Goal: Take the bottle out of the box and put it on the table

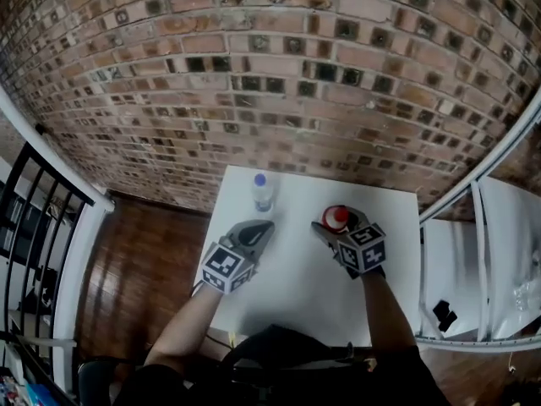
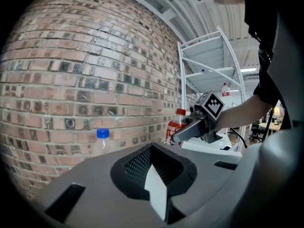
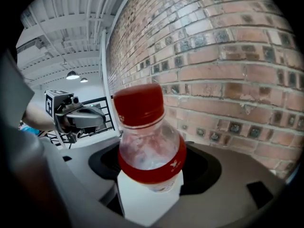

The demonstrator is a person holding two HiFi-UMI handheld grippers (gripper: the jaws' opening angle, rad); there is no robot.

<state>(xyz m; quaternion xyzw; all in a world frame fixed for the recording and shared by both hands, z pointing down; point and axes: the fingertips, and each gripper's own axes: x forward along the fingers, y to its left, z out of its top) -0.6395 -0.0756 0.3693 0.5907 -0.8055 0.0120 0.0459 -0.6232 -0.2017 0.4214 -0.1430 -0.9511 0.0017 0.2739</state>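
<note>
Left gripper (image 1: 254, 235) and right gripper (image 1: 335, 224): grey shells, black mesh recess (image 2: 142, 165), white fingers (image 2: 154, 186), black-white marker cubes (image 1: 226, 267). Dark top (image 1: 279, 345).

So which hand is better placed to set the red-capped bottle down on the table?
Right. The right gripper has its jaws closed on the red-capped bottle, above the white table. The left gripper holds nothing, its jaws together, near the blue-capped bottle standing on the table.

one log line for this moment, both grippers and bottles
right gripper: shut on red-capped clear plastic bottle | left gripper: shut, empty | blue-capped clear plastic bottle: upright on white table
</note>
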